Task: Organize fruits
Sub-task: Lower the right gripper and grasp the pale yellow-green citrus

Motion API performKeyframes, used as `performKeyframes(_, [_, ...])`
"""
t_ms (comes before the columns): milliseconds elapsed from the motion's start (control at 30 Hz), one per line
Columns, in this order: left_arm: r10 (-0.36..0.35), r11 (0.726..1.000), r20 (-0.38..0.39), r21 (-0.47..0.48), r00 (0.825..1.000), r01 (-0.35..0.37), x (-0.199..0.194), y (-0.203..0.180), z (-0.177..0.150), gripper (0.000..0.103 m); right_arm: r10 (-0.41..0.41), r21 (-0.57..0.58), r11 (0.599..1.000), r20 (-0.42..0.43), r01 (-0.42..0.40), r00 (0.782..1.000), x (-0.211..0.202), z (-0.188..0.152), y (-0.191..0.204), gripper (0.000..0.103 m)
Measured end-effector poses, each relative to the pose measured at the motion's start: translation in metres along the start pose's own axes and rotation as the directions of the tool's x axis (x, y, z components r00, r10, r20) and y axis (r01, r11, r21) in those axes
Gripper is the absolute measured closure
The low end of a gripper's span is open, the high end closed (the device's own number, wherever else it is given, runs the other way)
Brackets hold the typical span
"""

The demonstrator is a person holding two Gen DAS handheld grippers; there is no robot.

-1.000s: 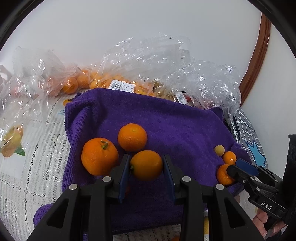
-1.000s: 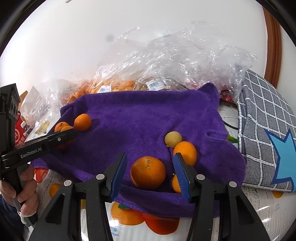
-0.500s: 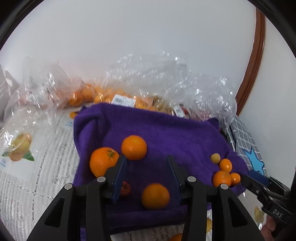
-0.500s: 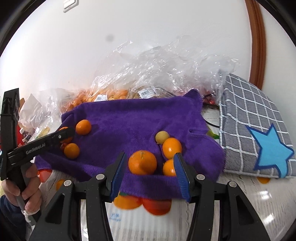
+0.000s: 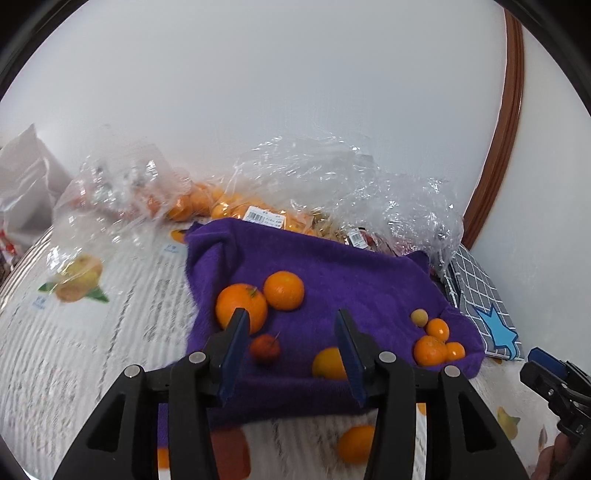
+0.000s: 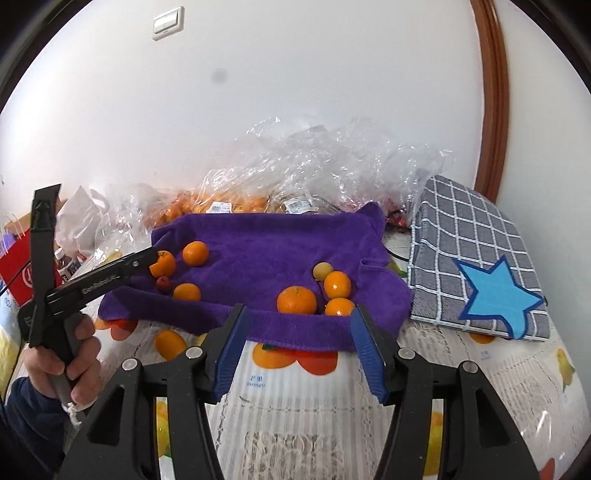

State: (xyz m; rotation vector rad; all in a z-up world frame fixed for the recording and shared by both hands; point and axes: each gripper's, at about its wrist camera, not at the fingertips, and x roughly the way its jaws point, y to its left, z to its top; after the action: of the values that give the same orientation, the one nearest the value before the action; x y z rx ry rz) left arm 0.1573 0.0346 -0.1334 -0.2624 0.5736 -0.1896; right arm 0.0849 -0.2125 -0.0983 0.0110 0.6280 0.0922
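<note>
Left gripper (image 5: 291, 345): jaws spread, empty. Right gripper (image 6: 297, 341): jaws spread, empty. On purple towel (image 6: 266, 243), small red fruit (image 5: 265, 349), possibly a crabapple, at 9 o'clock of an orange (image 5: 328, 363).

Plain white room, evenly lit.
I see a white wall (image 6: 295, 110), a light switch (image 6: 168, 23) high up, and brown wooden trim (image 6: 491, 92) at right.

Both grippers, left (image 5: 291, 349) and right (image 6: 297, 341), hold jaws apart, empty.
</note>
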Motion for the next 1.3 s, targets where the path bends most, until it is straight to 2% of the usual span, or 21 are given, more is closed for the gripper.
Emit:
performKeyframes(100, [0.007,1.000,-0.011,-0.003,1.000,-0.007,-0.013,0.007,-0.009,0.057,-0.014,0.011,1.000,-0.007,0.014,1.000,-0.002,-0.006,0.004,0.046])
performKeyframes(233, [0.020,1.000,-0.037,-0.005,0.999,-0.020,-0.032,0.019,-0.021,0.057,0.006,0.030,1.000,-0.066,-0.004,0.998,0.005,-0.013,0.010,0.046])
performKeyframes(333, [0.040,0.999,-0.055,0.002,0.998,-0.040,-0.041,0.026,-0.026,0.052,0.024,0.008,1.000,-0.091,-0.023,0.996,0.010,-0.018,0.022,0.046])
performKeyframes(500, [0.065,0.997,-0.099,-0.023,0.993,-0.067,-0.045,0.042,-0.031,0.051,0.058,-0.026,0.998,-0.145,-0.062,0.988,0.026,-0.028,0.040,0.046])
performKeyframes(667, [0.084,0.995,-0.100,-0.045,0.991,-0.088,-0.047,0.051,-0.030,0.051,0.106,-0.026,0.993,-0.166,-0.111,0.980,0.038,-0.032,0.054,0.054])
performKeyframes(867, [0.079,0.997,-0.122,-0.004,0.989,-0.080,-0.042,0.042,-0.031,0.051,0.140,-0.019,0.989,-0.191,-0.146,0.972,0.058,-0.026,0.064,0.062])
performKeyframes(1100, [0.077,0.996,-0.140,-0.043,0.987,-0.084,-0.039,0.050,-0.031,0.051,0.167,-0.004,0.985,-0.219,-0.172,0.961,0.079,-0.023,0.069,0.065])
performKeyframes(1300, [0.069,0.997,-0.149,-0.033,0.986,-0.075,-0.036,0.048,-0.031,0.051,0.199,0.044,0.980,-0.286,-0.194,0.937,0.099,-0.026,0.065,0.068])
